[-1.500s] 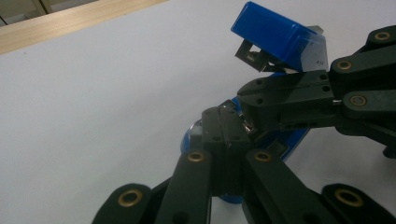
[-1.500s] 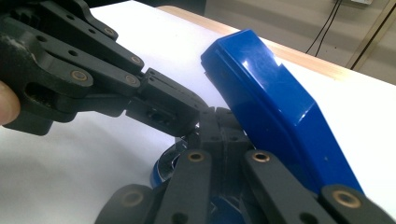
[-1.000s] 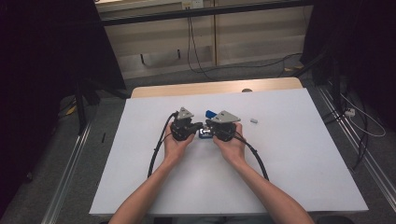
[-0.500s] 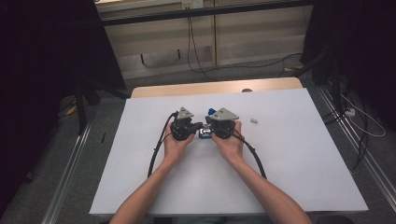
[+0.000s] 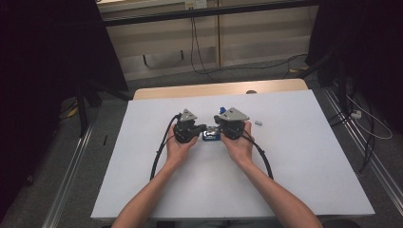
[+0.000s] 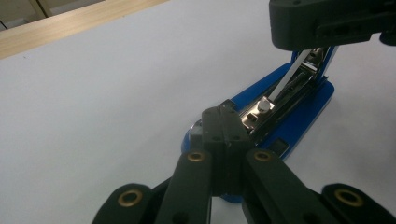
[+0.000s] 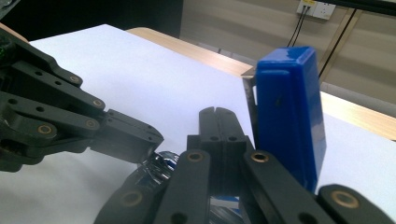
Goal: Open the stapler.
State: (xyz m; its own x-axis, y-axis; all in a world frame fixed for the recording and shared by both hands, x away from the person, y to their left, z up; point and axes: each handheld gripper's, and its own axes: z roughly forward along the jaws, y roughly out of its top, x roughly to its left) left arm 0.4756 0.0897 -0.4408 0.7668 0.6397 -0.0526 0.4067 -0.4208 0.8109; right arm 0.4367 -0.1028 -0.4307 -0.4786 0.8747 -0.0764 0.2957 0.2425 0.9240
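Blue plastic and bright metal make up the stapler (image 5: 209, 135), which lies near the middle of the high view on the white surface (image 5: 294, 161), between the two hands. It is hinged open: in the left gripper view its blue base (image 6: 299, 116) rests flat on the surface at the centre right of the frame, with the metal staple channel (image 6: 299, 70) rising from it toward the upper right. In the right gripper view the blue top cover (image 7: 287, 112) stands nearly upright at the centre right of the frame, just right of that gripper's own jaws. The left tongs (image 6: 225, 128) are closed, jaws pressed together with nothing between them, and their tips sit at the near end of the stapler's base, against the metal part; whether they press on it cannot be told. The right tongs (image 7: 218, 122) are closed too, jaws together and empty, standing just beside the upright cover. In the high view the left tongs (image 5: 202, 128) and the right tongs (image 5: 217, 127) point inward at each other over the stapler, each held in a hand, with black cables (image 5: 159, 154) trailing back along the forearms. A small pale object (image 5: 259, 123) lies on the surface to the right of the right hand, apart from it, too small to identify.
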